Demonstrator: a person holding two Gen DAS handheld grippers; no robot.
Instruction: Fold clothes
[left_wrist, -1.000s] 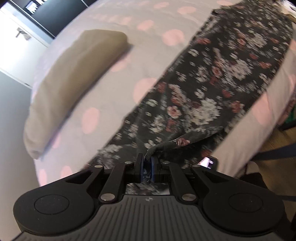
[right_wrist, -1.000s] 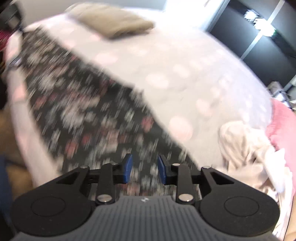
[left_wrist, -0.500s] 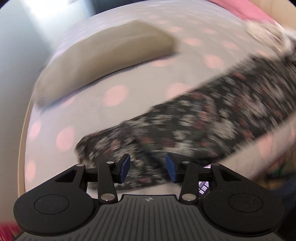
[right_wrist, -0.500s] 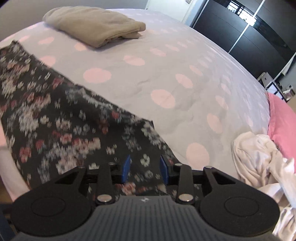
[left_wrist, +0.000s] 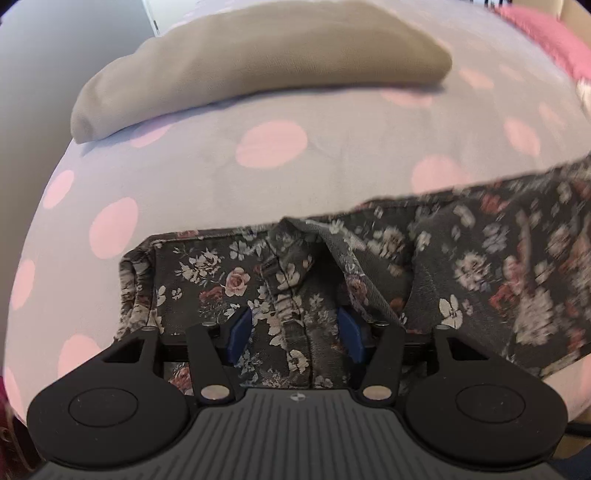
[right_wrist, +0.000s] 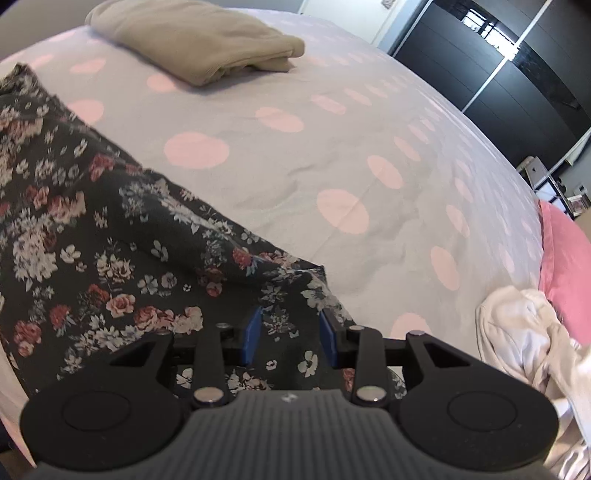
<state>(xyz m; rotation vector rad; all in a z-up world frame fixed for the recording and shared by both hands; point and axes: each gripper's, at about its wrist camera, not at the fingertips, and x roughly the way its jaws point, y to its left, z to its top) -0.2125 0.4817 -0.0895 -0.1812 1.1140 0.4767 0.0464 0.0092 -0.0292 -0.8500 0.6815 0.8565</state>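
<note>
Dark floral trousers (left_wrist: 369, 280) lie stretched across the polka-dot bed, waistband end at the left in the left wrist view. My left gripper (left_wrist: 294, 334) is open, its blue pads either side of the fly seam just above the cloth. In the right wrist view the trousers (right_wrist: 92, 236) run from far left to the near edge. My right gripper (right_wrist: 290, 332) is open over the leg end, with cloth between the pads but not pinched.
A folded beige garment (left_wrist: 258, 55) lies further back on the bed (left_wrist: 332, 147); it also shows in the right wrist view (right_wrist: 195, 37). A crumpled white garment (right_wrist: 528, 336) and a pink pillow (right_wrist: 569, 266) sit at the right. Dark wardrobe doors (right_wrist: 498, 66) stand behind.
My left gripper let go of the trousers' waistband and opened, then moved in low over it. My right gripper stayed open and settled over the leg end.
</note>
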